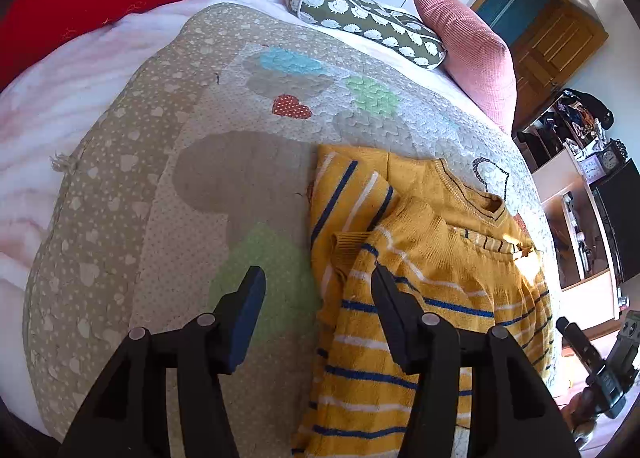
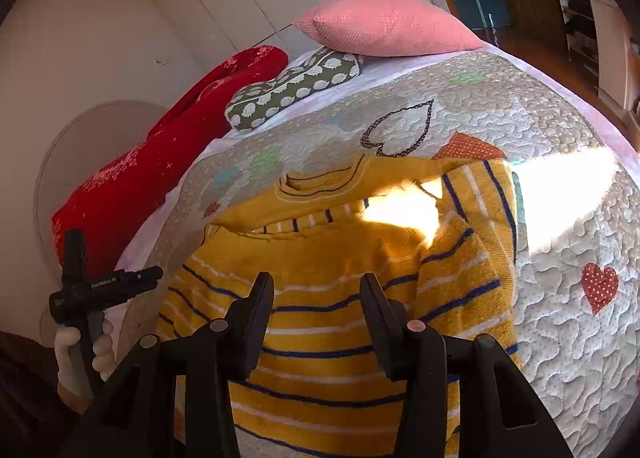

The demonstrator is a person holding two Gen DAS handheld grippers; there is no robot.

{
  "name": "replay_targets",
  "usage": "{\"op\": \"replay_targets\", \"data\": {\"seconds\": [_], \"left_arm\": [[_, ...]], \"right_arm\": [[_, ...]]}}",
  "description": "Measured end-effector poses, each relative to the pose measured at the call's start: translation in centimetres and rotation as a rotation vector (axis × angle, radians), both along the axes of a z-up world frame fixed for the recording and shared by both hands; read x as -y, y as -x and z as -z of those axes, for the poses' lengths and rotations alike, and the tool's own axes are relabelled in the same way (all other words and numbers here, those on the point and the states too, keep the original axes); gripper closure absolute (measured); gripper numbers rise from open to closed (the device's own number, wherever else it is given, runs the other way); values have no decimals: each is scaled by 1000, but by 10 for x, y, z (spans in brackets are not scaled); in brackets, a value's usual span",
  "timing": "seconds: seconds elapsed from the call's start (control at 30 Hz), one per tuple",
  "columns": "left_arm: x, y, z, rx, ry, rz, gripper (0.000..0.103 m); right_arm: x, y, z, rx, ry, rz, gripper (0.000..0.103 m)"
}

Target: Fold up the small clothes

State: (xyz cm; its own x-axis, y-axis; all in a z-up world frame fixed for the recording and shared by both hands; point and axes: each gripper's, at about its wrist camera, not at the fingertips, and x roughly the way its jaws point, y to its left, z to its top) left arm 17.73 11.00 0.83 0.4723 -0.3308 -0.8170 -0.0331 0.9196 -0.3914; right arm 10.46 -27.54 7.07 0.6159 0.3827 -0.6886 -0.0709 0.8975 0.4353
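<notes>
lying on the heart-patterned quilt [image 1: 200, 194], yellow striped sweater [image 2: 320, 298] has both sleeves folded in across its chest. left gripper [image 1: 318, 298] spread wide, empty, straddling the sweater's edge at 6 o'clock. right gripper [image 2: 317, 304] spread wide, empty, above the hem. pink pillow [image 2: 384, 26] at 12 o'clock.

Your grippers [image 1: 318, 282] [image 2: 316, 290] are matte black plastic with flat finger pads [image 1: 250, 310], round grey pivot pins, and your hand [image 2: 86, 354] wears a white glove.
</notes>
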Motion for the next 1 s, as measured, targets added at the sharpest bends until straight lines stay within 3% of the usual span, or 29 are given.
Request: {"op": "replay_targets", "data": {"seconds": [0.07, 0.17, 0.27, 0.4, 0.63, 0.83, 0.87, 0.9, 0.93, 0.97, 1.0], "left_arm": [[-5, -3, 6, -38, 69, 33, 30], [-5, -10, 14, -83, 116, 47, 30], [0, -24, 20, -99, 167, 81, 30], [15, -45, 24, -91, 167, 144, 29], [36, -80, 48, -166, 159, 298, 29], [19, -94, 59, -200, 328, 241, 28], [18, -94, 59, -195, 328, 231, 32], [19, -93, 57, -187, 298, 219, 57], [23, -92, 57, -190, 257, 219, 73], [26, -91, 56, -195, 246, 220, 87], [27, -90, 52, -182, 241, 206, 87]], "right_arm": [[-41, 10, 1, 9, 67, -94, 50], [-103, 23, 12, 19, 184, -215, 48], [-153, 33, 27, 37, 231, -306, 48], [-209, 41, 44, 86, 316, -400, 48], [-271, 49, 57, 188, 451, -519, 45], [-301, 48, 72, 250, 577, -537, 45], [-305, 48, 74, 258, 583, -533, 47], [-307, 48, 73, 260, 580, -527, 55], [-308, 46, 73, 253, 566, -521, 81], [-308, 43, 71, 243, 549, -510, 90], [-306, 40, 68, 238, 523, -496, 92]]}}
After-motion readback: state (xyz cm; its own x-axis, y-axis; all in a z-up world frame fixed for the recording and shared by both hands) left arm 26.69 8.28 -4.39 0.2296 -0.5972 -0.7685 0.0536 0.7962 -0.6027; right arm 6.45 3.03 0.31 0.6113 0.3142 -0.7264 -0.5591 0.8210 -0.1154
